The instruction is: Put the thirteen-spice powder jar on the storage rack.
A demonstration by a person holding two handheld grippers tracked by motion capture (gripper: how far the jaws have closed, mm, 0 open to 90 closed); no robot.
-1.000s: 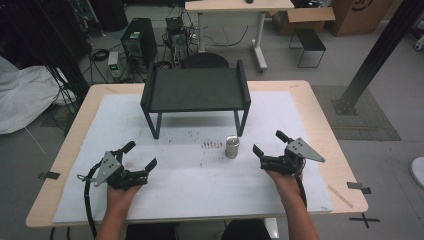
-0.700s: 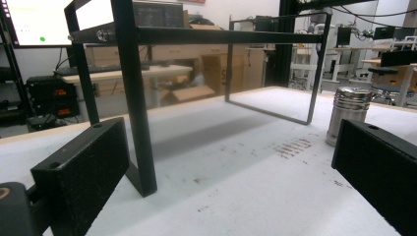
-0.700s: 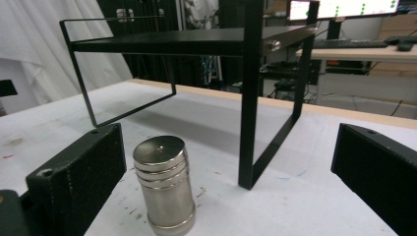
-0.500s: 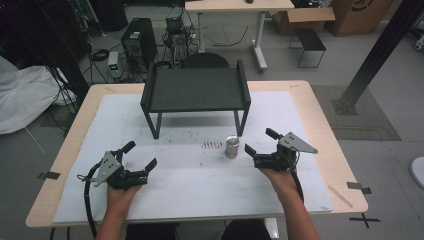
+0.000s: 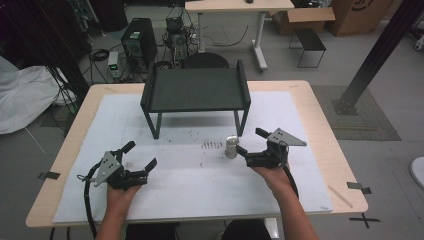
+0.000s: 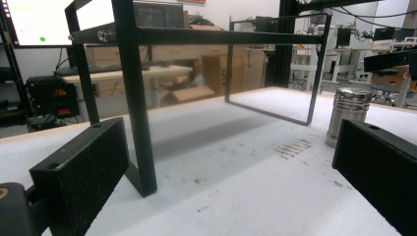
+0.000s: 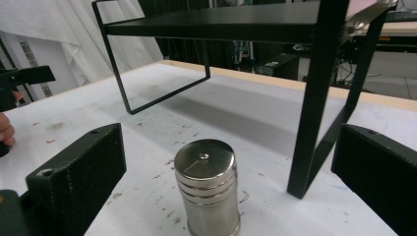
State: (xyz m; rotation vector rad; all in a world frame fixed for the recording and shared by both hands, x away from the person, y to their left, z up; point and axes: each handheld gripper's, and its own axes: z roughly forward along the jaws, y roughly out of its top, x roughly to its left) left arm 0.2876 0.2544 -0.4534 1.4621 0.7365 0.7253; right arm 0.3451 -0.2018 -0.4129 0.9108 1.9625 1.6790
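Right tongs (image 5: 248,144) wide open, bracketing upright steel canister (image 5: 231,147), lid on; left tongs (image 5: 139,155) open, empty.

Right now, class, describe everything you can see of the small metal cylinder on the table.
The metal cylinder is short, shiny and steel-like, with a flat round top, a small centre dimple and grooved rings below the rim. It stands upright on the white table cover, just in front of the black rack's right front leg. The right gripper is open, its jaws either side of it; nothing touches it.

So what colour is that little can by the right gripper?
Shiny silver metal all over; the can shows best in the right gripper view.
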